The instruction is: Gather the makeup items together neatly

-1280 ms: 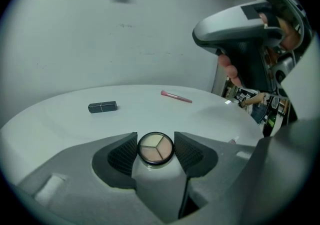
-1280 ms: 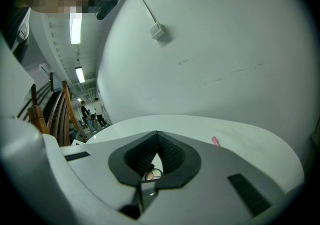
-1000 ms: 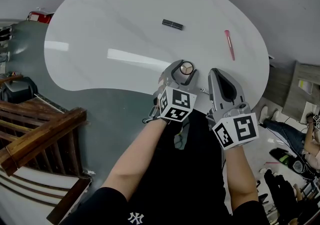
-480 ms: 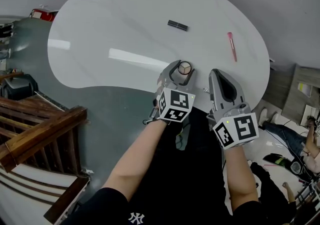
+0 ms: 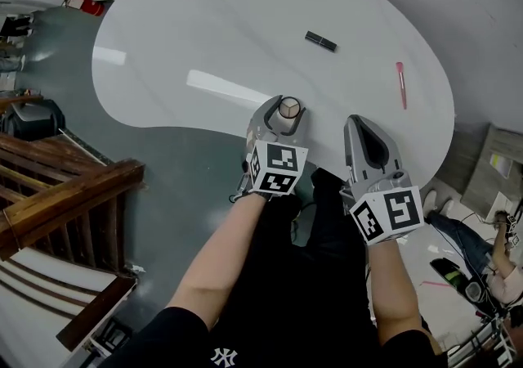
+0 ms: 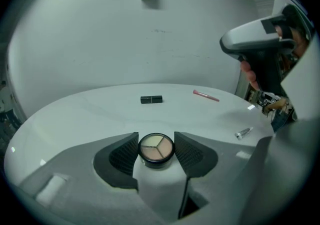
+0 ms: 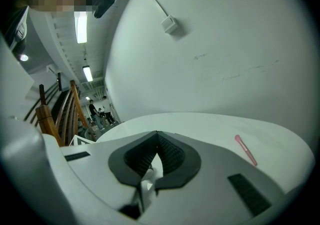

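Observation:
A round compact [image 5: 289, 107] with three cream shades sits between the jaws of my left gripper [image 5: 288, 109], which is shut on it over the near edge of the white table [image 5: 188, 31]. In the left gripper view the compact [image 6: 156, 148] is pinched between the black pads [image 6: 125, 156]. Farther out on the table lie a black lipstick case [image 5: 320, 41] [image 6: 151, 99] and a pink stick [image 5: 401, 84] [image 6: 206, 95] [image 7: 245, 150]. A small clear tube [image 6: 243, 132] lies to the right. My right gripper [image 5: 365, 131] [image 7: 156, 136] is shut and holds nothing, beside the left one.
A wooden stair railing [image 5: 65, 203] runs along the left below the table. A red object [image 5: 86, 4] sits beyond the table's far left edge. Bags and clutter lie on the floor at the right [image 5: 458, 268]. People stand far off by the stairs [image 7: 100, 111].
Both grippers have shifted left along the table's near edge, the left one farther, with the compact still in its jaws. The lipstick case and pink stick now lie more to their right.

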Motion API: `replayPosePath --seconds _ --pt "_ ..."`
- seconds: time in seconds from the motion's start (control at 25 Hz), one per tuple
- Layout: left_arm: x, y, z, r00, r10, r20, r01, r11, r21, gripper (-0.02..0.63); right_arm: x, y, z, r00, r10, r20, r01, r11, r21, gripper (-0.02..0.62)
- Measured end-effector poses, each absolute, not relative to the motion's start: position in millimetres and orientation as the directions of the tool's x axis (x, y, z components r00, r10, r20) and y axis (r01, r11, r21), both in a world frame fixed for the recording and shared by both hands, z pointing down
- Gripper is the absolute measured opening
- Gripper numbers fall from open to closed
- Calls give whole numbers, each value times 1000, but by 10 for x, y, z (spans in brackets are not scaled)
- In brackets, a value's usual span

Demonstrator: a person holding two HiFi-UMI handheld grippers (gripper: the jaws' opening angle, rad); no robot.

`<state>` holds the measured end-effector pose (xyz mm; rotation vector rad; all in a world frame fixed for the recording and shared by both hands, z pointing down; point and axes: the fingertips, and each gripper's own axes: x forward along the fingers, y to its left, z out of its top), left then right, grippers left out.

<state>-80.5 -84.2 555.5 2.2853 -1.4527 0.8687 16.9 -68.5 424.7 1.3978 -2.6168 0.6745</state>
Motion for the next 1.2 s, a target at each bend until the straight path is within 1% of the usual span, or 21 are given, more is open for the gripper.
replayPosePath --seconds 0.36,0.6,0.92,1.2 --pt "-1111 -775 5654 275 -722 635 -910 -408 -69 216 -48 -606 4276 -596 -749 291 -797 507 -327 14" --pt "-1133 -774 5730 289 -722 629 -911 -409 -51 216 -56 -585 4326 -580 -754 310 -809 487 -329 14" --pt "-1135 -775 5714 309 -733 606 -912 -409 -30 218 -102 -558 4335 -590 -745 311 -803 504 -319 14" --pt "-1140 -785 5521 316 -746 586 -906 -421 -49 229 -33 -513 4222 -577 -757 307 -812 490 -318 14"
